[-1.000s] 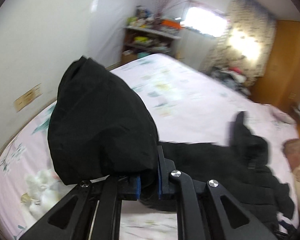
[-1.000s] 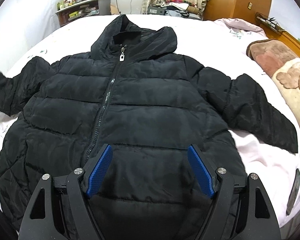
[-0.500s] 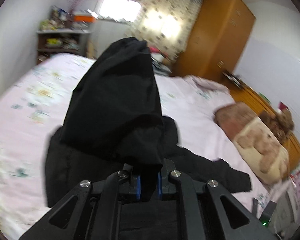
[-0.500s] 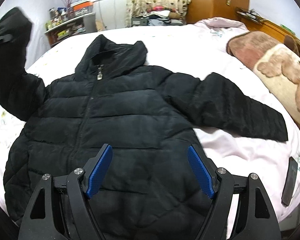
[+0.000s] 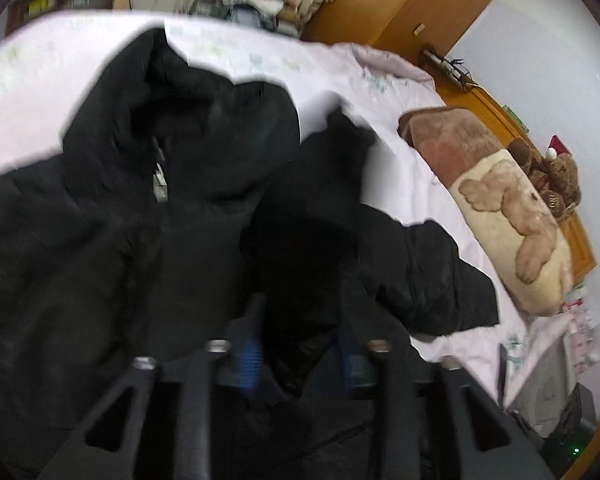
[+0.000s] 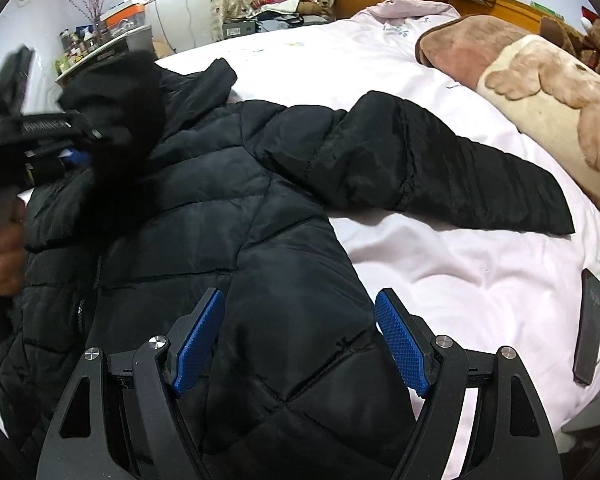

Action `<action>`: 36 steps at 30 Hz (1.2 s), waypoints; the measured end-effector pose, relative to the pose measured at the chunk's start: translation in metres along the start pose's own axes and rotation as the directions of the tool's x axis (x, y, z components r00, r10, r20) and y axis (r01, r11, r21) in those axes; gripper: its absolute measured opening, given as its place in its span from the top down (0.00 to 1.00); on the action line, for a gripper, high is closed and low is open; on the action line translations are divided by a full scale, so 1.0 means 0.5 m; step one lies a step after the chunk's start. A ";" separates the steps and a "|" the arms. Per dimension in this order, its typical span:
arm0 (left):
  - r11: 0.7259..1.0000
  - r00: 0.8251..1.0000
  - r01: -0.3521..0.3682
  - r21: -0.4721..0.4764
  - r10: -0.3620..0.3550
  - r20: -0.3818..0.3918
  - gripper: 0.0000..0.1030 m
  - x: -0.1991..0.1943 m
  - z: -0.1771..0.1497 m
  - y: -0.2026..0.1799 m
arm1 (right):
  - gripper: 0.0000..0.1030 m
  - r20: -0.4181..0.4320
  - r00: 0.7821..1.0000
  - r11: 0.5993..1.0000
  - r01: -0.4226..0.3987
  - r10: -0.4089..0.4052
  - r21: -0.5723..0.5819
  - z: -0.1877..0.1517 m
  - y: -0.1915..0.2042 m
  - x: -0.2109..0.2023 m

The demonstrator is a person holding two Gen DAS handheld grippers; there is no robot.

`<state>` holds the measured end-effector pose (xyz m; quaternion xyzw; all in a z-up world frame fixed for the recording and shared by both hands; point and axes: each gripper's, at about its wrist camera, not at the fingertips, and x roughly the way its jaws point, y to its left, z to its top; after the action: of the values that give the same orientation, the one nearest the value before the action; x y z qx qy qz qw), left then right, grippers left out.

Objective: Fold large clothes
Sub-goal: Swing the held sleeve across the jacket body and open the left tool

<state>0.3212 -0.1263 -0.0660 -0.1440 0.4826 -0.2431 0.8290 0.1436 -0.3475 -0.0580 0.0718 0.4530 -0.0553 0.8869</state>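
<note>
A black puffer jacket (image 6: 228,216) lies front up on a pink bed (image 6: 440,264); it also shows in the left wrist view (image 5: 100,240). My left gripper (image 5: 296,352) holds the jacket's left sleeve (image 5: 308,216) between its blue pads and carries it over the jacket's chest, near the zipper pull (image 5: 160,186). It also shows in the right wrist view (image 6: 76,148), with the sleeve (image 6: 128,120) bunched on it. The other sleeve (image 6: 440,168) lies stretched out to the right. My right gripper (image 6: 300,340) is open and empty above the jacket's lower hem.
A brown and cream bear blanket (image 6: 548,92) lies at the bed's right side, with teddy bears (image 5: 552,176) behind it. A dark phone (image 6: 590,328) lies near the bed's right edge. A wooden wardrobe (image 5: 412,4) and a cluttered shelf (image 6: 100,44) stand beyond the bed.
My left gripper has swung the raised sleeve from the left side of the bed over the jacket's chest and lowered it. Its jaws look a little wider apart. My right gripper has shifted right.
</note>
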 end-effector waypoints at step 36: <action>0.924 0.912 -0.375 -0.070 0.381 0.149 0.58 -0.242 -0.051 0.327 | 0.65 -0.063 0.996 0.991 -0.070 0.063 -0.110 0.229 0.162 0.273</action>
<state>0.2921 0.0766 -0.0678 -0.0832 0.4383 -0.0562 0.8932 0.3275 -0.2926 -0.0962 0.0387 0.4788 0.0020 0.8771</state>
